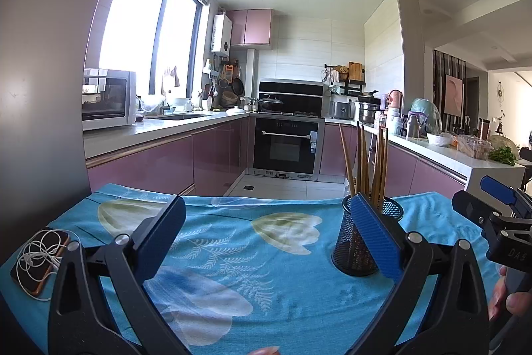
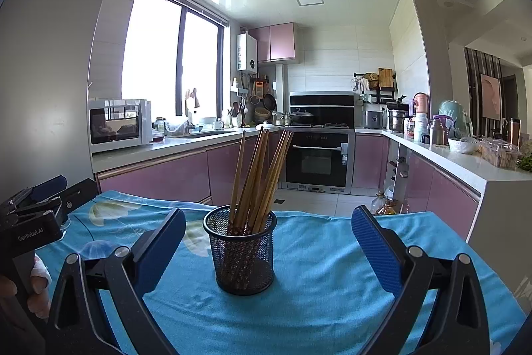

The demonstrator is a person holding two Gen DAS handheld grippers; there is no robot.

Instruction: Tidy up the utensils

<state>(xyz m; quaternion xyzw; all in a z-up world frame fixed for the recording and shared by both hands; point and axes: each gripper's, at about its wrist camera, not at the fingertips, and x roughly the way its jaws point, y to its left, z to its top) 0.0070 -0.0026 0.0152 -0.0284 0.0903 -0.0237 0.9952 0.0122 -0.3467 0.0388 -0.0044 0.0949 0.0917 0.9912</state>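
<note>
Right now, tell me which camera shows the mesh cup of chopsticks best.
The right wrist view: the mesh cup stands centred and unobstructed between the open right gripper fingers, chopsticks fully visible. In the left wrist view, it sits off to the right, partly hidden behind a finger of the left gripper.

— What sort of place is this?
— A home kitchen: pink cabinets (image 2: 159,178), a built-in oven (image 2: 317,160), a microwave (image 2: 118,124) on the worktop (image 2: 186,140), a wok (image 2: 301,115) on the hob.
</note>
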